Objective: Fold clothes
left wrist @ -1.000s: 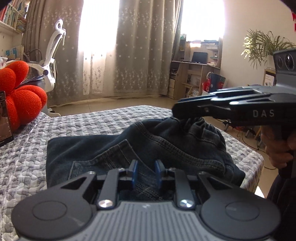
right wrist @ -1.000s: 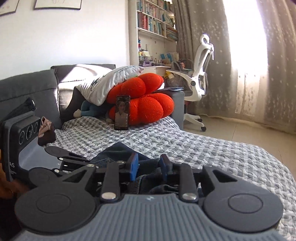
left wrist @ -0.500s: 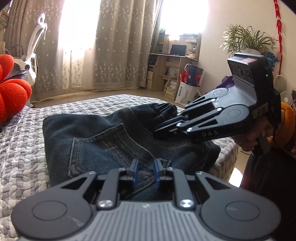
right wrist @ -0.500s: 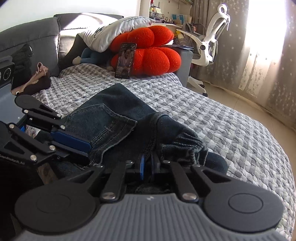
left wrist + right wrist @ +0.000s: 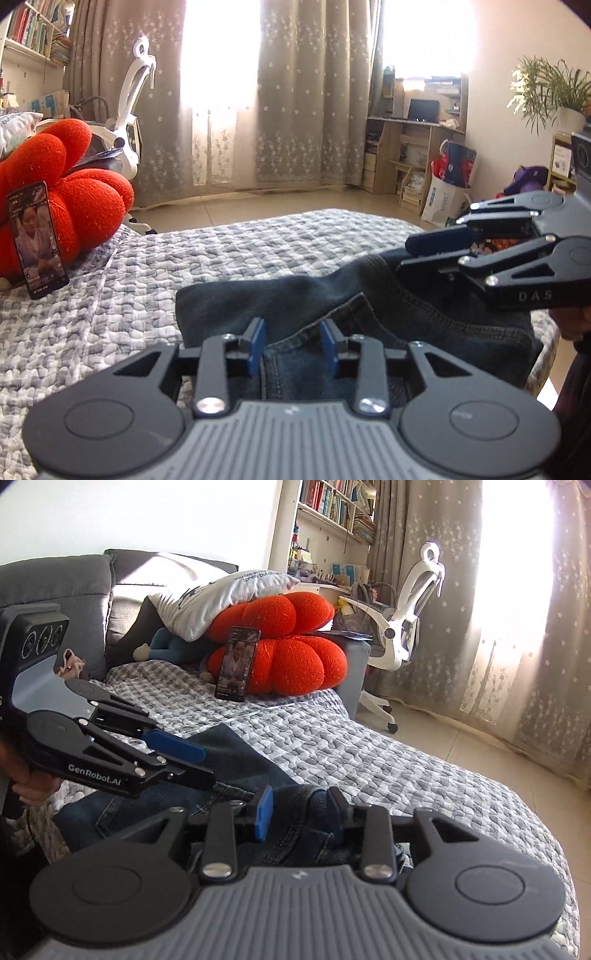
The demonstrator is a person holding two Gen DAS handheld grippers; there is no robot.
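Dark blue jeans [image 5: 369, 306] lie folded in a bundle on the grey quilted bed [image 5: 258, 243], near its front corner. My left gripper [image 5: 292, 347] hovers open just above the jeans' near edge, with nothing between its blue pads. In the left wrist view my right gripper [image 5: 406, 255] comes in from the right, open, its tips over the jeans' waistband end. The right wrist view shows the right gripper [image 5: 299, 814] open over the bunched waistband of the jeans [image 5: 236, 749]. There the left gripper [image 5: 203, 766] reaches in from the left, held by a hand.
A phone [image 5: 236, 664] leans against a red pumpkin cushion [image 5: 295, 664] at the head of the bed, under a white pillow [image 5: 229, 594]. A white office chair [image 5: 406, 627] stands past the bed. A desk [image 5: 413, 147] and bags sit by the far wall.
Half a second ago both grippers were pinched on the jeans. Both have opened and let the fabric go, and have drawn back a little; the jeans rest on the bed.
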